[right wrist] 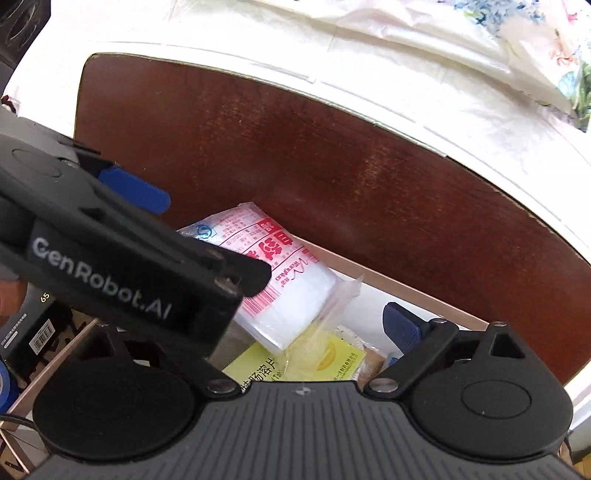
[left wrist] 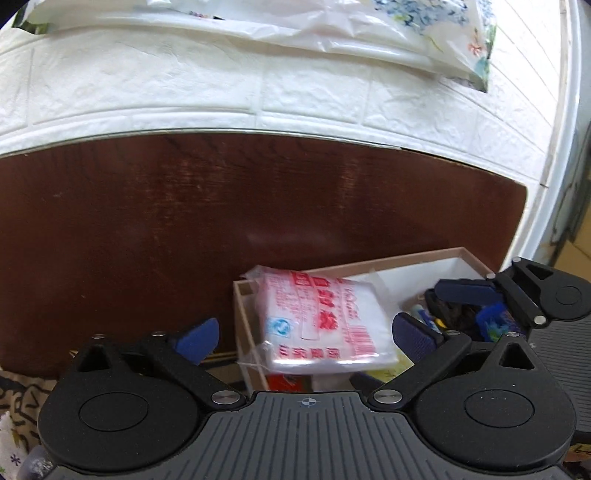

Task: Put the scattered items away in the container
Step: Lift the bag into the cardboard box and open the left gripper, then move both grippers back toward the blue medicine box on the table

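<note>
Your left tool (left wrist: 306,332) stands spread wide, its blue pads (left wrist: 197,338) well apart at the lower left and lower right of the left wrist view. Between them, but touched by neither, lies the packet of clear bags (left wrist: 317,321), printed in red with a small blue mark. It sits tilted over the near left corner of the container (left wrist: 406,256), a pale open box with white inner walls, one edge of the packet hanging past the rim. The container rests on the dark brown surface (left wrist: 258,199), which fills the middle of the frame; above that runs a white brick-patterned wall (left wrist: 221,81), with a flowered plastic bag (left wrist: 436,33) along the top.

Your right tool (left wrist: 454,306) shows at the right of that same view, over the container's right end, its two blue pads parted and nothing pressed between them. Dark and blue items lie jumbled below it; they are too blurred to tell apart.

In the right wrist view only one right pad (right wrist: 400,326) shows, at the lower right; the left tool's black body crosses the left of the frame and hides the other. The packet lies in the centre, sloping down to the right. Below it, inside the container, lies a yellow packet (right wrist: 325,363).
</note>
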A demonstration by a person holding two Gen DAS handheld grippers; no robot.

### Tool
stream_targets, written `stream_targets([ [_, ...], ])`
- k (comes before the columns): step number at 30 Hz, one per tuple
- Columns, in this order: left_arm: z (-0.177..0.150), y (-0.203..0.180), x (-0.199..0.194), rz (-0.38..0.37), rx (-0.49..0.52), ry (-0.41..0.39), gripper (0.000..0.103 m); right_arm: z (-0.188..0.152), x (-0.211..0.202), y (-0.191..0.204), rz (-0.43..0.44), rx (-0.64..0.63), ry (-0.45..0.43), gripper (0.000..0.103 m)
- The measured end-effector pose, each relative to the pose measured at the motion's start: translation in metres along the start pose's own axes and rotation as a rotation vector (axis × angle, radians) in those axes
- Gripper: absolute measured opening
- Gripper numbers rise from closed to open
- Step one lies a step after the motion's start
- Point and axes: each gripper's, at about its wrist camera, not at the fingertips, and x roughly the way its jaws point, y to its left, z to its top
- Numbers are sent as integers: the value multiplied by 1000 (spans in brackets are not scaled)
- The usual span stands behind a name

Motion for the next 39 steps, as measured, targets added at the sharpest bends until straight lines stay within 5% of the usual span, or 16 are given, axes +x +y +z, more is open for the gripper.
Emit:
stream_targets([
  [8, 6, -23, 12, -122, 33, 56, 103, -4, -9, -10, -63, 45, 26, 98],
  [12, 5, -22, 28, -68, -4, 82, 103, -8, -14, -10, -71, 51, 30, 99],
  [18, 4, -11, 20, -87, -44, 36, 103, -8, -14, -11, -86, 67, 30, 100],
  [28, -2, -18, 46, -60, 4, 140, 103, -6, -22, -5, -102, 112, 50, 100],
  [33, -7, -21, 13, -44, -18, 104, 103, 2, -36, 2, -100, 116, 9, 102],
  [39, -15, -30, -52, 104, 16, 50, 103, 4, -88, 30, -59, 105, -102, 103],
])
